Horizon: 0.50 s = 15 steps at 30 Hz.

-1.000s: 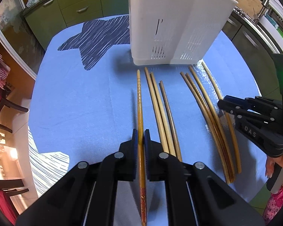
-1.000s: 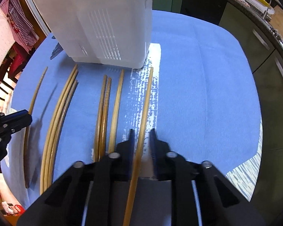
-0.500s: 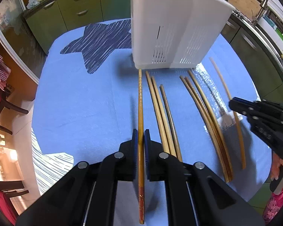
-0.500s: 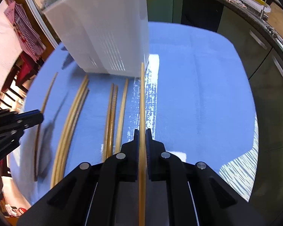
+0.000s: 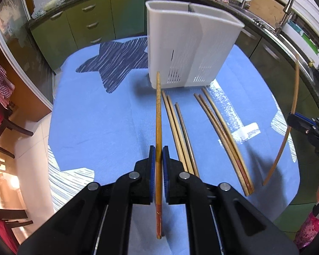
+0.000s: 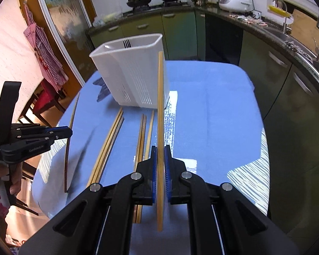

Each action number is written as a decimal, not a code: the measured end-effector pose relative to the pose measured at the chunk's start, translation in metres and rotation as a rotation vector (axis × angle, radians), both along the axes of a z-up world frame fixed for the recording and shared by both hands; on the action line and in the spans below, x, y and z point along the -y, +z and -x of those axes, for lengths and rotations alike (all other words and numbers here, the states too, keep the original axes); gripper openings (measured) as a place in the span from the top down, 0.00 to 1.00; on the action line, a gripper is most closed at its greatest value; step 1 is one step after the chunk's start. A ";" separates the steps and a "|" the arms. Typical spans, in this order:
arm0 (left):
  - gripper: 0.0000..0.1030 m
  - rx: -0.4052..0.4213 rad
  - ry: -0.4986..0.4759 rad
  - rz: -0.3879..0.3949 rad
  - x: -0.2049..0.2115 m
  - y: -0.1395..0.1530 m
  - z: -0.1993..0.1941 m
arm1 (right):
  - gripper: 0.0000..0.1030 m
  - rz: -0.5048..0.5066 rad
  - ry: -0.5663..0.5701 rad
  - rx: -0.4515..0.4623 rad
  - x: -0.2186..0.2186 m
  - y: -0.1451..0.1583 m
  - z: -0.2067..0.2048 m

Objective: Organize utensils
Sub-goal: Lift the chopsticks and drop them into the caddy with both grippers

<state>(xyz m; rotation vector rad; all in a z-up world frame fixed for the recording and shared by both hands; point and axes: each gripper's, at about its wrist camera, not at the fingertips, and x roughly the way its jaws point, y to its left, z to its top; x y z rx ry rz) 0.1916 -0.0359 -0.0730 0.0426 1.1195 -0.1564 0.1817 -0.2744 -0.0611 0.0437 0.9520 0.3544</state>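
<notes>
My left gripper [image 5: 158, 155] is shut on a brown chopstick [image 5: 158, 114] and holds it lifted, tip toward the white utensil holder [image 5: 189, 46]. My right gripper [image 6: 160, 155] is shut on a pale bamboo chopstick [image 6: 160, 106], raised above the table, its tip level with the holder's rim [image 6: 127, 44]. Several more chopsticks [image 5: 180, 127] lie side by side on the blue tablecloth [image 5: 95, 116] in front of the holder. In the right wrist view the left gripper [image 6: 68, 132] shows at left with its chopstick [image 6: 71, 119]. In the left wrist view the right gripper [image 5: 291, 116] shows at right with its chopstick [image 5: 295, 97].
The holder stands upright at the far middle of the round table. Green kitchen cabinets [image 5: 100, 17] and a counter with a sink [image 6: 308, 48] ring the table. Dark chairs [image 5: 2, 127] stand at the left.
Both grippers have lifted their chopsticks off the cloth and tilted up, so the holder's open top now shows. The right gripper closed on its chopstick a second ago.
</notes>
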 end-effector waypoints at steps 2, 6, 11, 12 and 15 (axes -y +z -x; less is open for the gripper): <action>0.94 0.019 -0.005 0.000 -0.001 0.007 0.007 | 0.93 -0.015 -0.007 0.016 0.006 0.006 0.009; 0.94 0.045 -0.007 0.012 -0.004 0.019 0.017 | 0.93 -0.045 -0.014 0.046 0.018 0.019 0.024; 0.94 0.087 -0.021 0.009 -0.003 0.034 0.026 | 0.93 -0.060 -0.012 0.087 0.019 0.031 0.033; 0.94 0.092 -0.022 0.012 -0.003 0.036 0.027 | 0.93 -0.062 -0.011 0.096 0.019 0.034 0.034; 0.94 0.106 -0.025 0.021 -0.004 0.042 0.028 | 0.93 -0.068 -0.007 0.122 0.017 0.045 0.036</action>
